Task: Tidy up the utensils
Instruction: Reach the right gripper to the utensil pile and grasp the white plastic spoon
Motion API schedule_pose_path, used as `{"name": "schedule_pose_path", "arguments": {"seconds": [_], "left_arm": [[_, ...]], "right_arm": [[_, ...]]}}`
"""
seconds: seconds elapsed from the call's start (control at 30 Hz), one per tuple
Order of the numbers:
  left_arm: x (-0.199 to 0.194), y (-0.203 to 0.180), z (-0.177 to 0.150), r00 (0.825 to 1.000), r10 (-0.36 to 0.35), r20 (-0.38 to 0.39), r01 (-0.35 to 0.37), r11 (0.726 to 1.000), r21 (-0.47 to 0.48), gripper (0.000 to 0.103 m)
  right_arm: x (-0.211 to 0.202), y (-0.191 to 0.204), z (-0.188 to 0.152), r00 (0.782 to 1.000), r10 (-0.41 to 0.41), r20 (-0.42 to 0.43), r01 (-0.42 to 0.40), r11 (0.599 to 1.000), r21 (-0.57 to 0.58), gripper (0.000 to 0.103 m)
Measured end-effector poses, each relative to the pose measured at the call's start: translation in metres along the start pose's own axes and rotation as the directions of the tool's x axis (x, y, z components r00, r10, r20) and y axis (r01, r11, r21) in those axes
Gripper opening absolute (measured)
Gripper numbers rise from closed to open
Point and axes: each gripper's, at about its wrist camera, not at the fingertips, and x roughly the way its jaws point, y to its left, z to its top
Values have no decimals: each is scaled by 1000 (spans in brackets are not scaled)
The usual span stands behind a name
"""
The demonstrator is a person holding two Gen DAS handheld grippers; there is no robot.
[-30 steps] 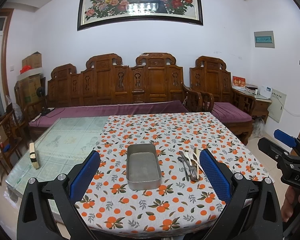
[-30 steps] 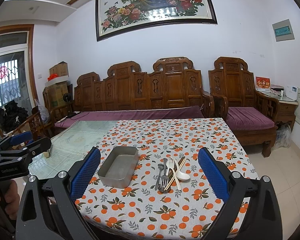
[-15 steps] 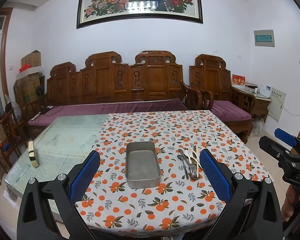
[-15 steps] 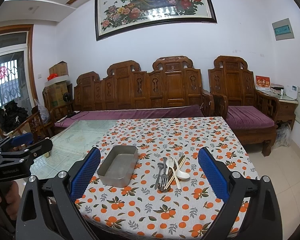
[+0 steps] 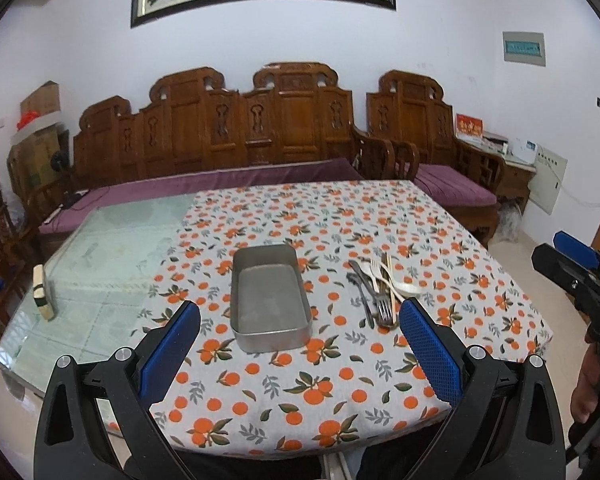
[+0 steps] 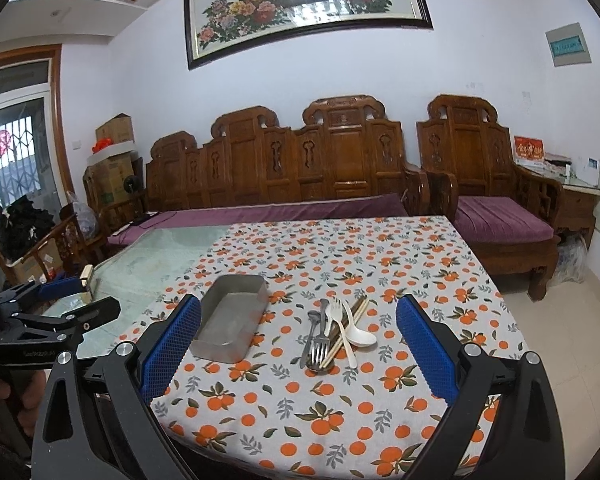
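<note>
The empty metal tray (image 5: 269,298) was seen on the orange-print cloth of the desk (image 5: 480,256), with the utensil pile (image 5: 376,286) just beside it to the right: forks, a white spoon and chopsticks, overlapped and none yet in the tray. The step was judged to be a first pick; one piece on top of the pile should be taken by its handle, so that the rest are not dragged. Left gripper (image 5: 300,348): jaws spread wide, nothing held or touched. Right gripper (image 6: 298,342): jaws likewise wide, empty, above the near edge.
</note>
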Motion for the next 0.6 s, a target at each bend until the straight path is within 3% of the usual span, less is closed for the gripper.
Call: {"name": "schedule_pose_path", "arguments": {"seconds": [0.13,0.43,0.6], "left_arm": [[17,-3,-4,999,-21,-28,21,1000,13,96],[49,-5,-6,993,-76,-95,78,997,17,96],[72,-10,-3,987,-113,-117,116,993,19,96]], "right_arm": [[14,-12,-6,1000,-11,-24,11,1000,3,98],[49,-29,-13,995,-13,-98,12,1000,-12,82],[79,-45,-13,990,-4,-144,3,1000,-8,65]]}}
